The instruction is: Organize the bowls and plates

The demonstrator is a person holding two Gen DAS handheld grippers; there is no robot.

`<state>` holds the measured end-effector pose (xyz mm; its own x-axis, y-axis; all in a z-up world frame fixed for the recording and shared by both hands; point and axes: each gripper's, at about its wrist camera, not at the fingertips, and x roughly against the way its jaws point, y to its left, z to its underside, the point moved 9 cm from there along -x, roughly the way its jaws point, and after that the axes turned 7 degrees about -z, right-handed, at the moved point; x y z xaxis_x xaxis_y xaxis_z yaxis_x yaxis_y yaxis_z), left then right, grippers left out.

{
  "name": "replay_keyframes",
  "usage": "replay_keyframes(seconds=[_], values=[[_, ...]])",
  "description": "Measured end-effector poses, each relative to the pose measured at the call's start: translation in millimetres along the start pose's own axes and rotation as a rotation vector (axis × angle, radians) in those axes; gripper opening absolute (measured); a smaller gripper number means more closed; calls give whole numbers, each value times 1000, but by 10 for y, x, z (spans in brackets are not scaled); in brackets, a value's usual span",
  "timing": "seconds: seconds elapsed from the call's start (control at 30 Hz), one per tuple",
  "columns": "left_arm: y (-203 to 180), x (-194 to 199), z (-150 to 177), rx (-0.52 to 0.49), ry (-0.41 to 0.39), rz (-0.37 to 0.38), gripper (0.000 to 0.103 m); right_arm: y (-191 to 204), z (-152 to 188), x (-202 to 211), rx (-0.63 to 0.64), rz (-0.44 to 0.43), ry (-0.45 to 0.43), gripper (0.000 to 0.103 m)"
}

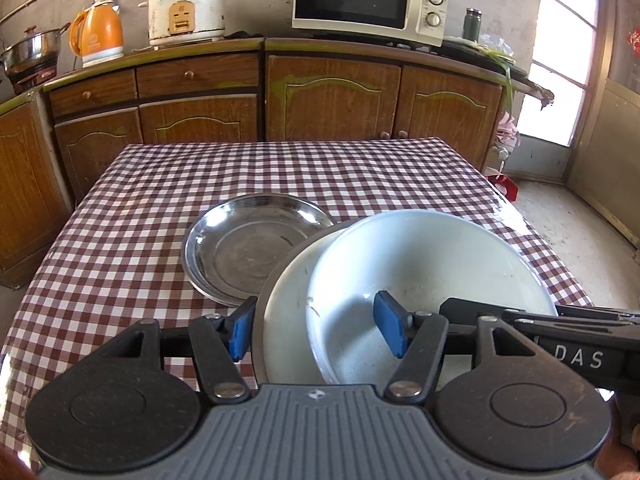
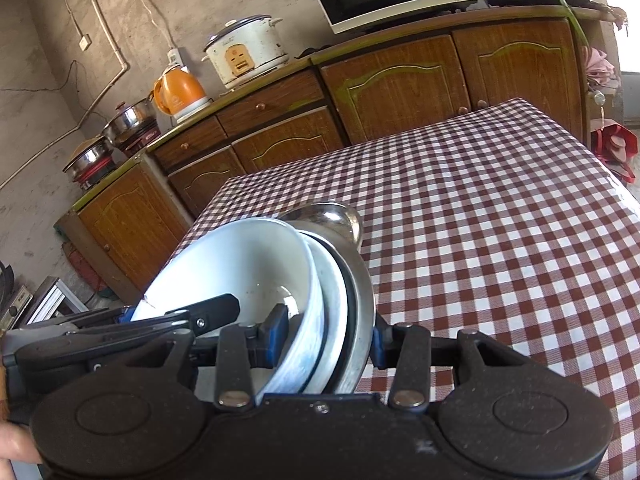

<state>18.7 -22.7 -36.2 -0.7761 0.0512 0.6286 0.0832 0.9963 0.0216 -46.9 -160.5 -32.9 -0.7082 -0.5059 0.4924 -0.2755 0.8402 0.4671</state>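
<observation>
Glazed white ceramic bowl (image 1: 432, 264), stacked in a metal-rimmed pale plate (image 1: 284, 320), seems heavy, slick, breakable; left gripper (image 1: 316, 330) and right gripper (image 2: 326, 340) both clamp the stack's near rim.

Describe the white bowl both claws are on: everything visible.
The glossy white round ceramic-looking bowl is empty, with faint smudges inside. It sits tilted, nested on a white plate over a metal dish. The left claw and right claw each grip the stack's near rim, one blue pad inside the bowl.
</observation>
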Motion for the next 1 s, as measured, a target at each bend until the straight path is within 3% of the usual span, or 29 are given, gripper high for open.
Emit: replay_keyframes(seconds=[1.0], values=[[414, 69, -68, 67, -14, -63, 64, 344, -120, -346, 62, -57, 32, 50]])
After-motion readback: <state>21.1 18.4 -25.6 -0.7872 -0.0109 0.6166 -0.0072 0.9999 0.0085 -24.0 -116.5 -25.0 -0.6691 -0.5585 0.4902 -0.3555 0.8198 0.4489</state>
